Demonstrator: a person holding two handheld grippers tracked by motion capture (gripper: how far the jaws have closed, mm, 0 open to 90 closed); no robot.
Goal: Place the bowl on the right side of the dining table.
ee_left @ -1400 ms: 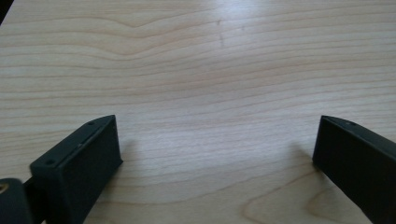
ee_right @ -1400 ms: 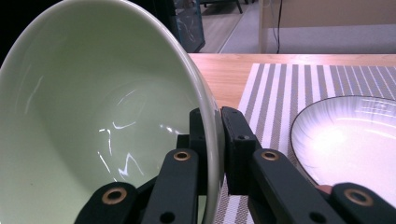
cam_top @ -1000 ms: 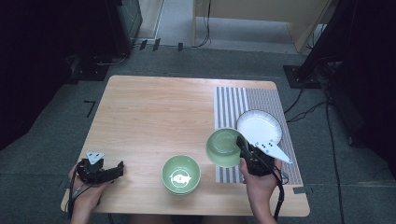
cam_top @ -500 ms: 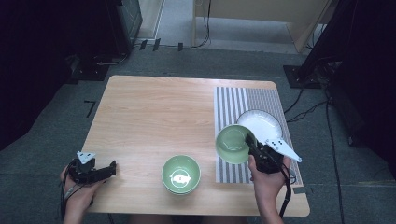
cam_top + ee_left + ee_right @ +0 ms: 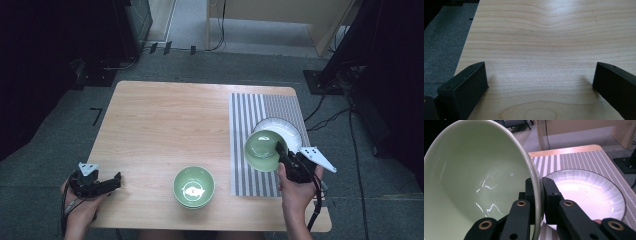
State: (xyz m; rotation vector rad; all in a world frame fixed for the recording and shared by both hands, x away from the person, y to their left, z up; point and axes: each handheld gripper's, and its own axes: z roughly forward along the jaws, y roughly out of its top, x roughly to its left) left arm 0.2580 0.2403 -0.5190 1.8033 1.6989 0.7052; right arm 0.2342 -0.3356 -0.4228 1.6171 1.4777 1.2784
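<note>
Left gripper: lower left of the high view, low over the table near its front-left corner. Its jaws are spread wide in the left gripper view, with bare wood grain between them and nothing held.

Second green bowl: lower centre of the high view, upright on the wood, mouth up, apart from both grippers. It may be two bowls nested; I cannot tell.

Striped mat: right part of the table, its stripes running away from the person.

Held green bowl: right of centre in the high view, lifted above the mat and overlapping the near-left edge of the white plate. It is round, so it has no long axis. It is tipped, with its mouth facing up and left in the right gripper view.

Right gripper: lower right of the high view. In the right gripper view its jaws are pressed onto the bowl's rim, one inside the wall and one outside.

Step in hand: judged, the bowl is being carried to the plate.

Next move: probably level the bowl, centre it over the plate, lower it until the base seats, then release the rim.
</note>
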